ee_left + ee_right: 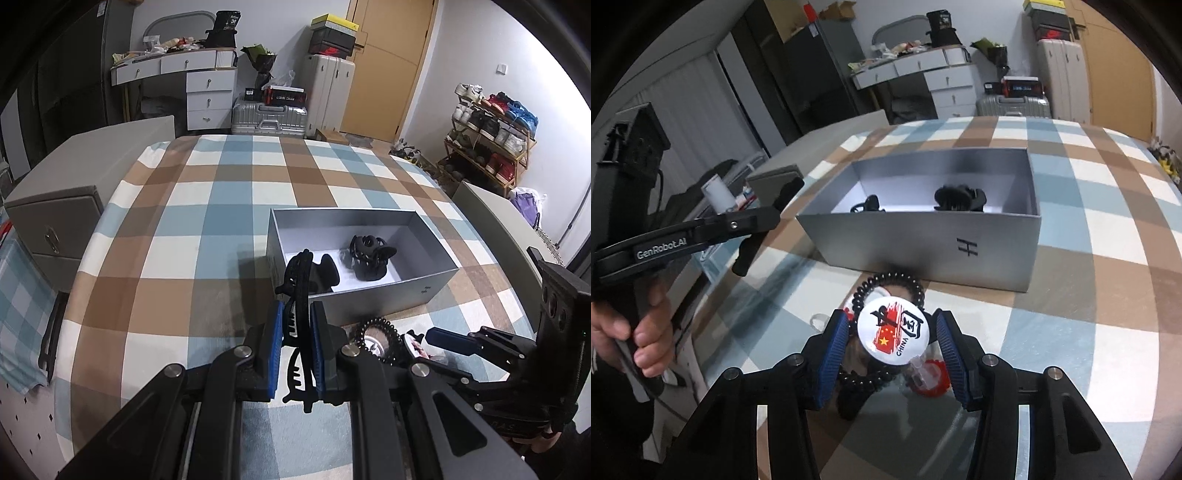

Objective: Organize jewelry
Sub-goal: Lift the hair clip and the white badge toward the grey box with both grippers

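Blue pads of the left gripper point(297, 347) pinch a black hair claw point(301, 291) just short of the grey box point(388, 306); judging by this, it goes in next, over the near wall. Right gripper point(894, 343) stands spread around a round white badge point(892, 330) printed red and black, not pressing it. Beneath lies a black coil hair tie point(886, 284). Farther on, another black claw point(958, 199) rests inside the box.

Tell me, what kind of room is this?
Probably a bedroom at home. A white dressing table with drawers stands by the far wall, suitcases sit beside a wooden door, and a rack full of shoes is on the right.
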A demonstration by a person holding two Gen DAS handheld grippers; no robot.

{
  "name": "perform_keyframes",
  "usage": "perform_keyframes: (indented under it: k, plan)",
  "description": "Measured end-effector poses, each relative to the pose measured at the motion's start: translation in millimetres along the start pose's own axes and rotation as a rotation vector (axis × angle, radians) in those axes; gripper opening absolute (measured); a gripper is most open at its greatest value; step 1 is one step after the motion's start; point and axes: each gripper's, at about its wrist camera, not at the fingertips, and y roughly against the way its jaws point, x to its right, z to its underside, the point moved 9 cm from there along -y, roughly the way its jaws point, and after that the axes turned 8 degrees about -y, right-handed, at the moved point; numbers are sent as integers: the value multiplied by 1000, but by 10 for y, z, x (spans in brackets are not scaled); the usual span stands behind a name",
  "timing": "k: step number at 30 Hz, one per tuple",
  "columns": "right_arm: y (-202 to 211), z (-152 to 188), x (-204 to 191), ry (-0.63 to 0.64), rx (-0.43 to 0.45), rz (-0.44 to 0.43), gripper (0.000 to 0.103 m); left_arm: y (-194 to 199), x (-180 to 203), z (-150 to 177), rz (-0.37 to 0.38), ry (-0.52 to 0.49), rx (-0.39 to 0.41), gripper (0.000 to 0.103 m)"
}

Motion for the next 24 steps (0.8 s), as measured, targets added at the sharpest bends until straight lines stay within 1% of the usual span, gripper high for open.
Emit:
perform_keyframes:
  k: [3,4,5,9,11,17,22,24]
  plan:
    - [3,7,5,10,2,15,47,-28,-13,15,4,0,-9,10]
    - [-2,9,9,14,1,23,43,-31,-20,16,5,2,-9,10]
    - [-5,12,7,18,-2,26,37,-31,-21,14,6,1,-9,10]
    - [-9,6,-13,33,0,27,33,-22,-24,3,4,-4,-3,10]
    - [18,-10,-34,43,14,21,25,-9,-25,-10,1,-8,3,10]
    - [58,-29,-61,54,32,22,19,-2,-14,-36,0,-16,6,10]
    - [155,-45,14,34,62,59,13,0,-3,-47,-5,-23,7,10]
    - [187,-47,58,25,68,77,11,8,3,-55,-7,-24,10,10]
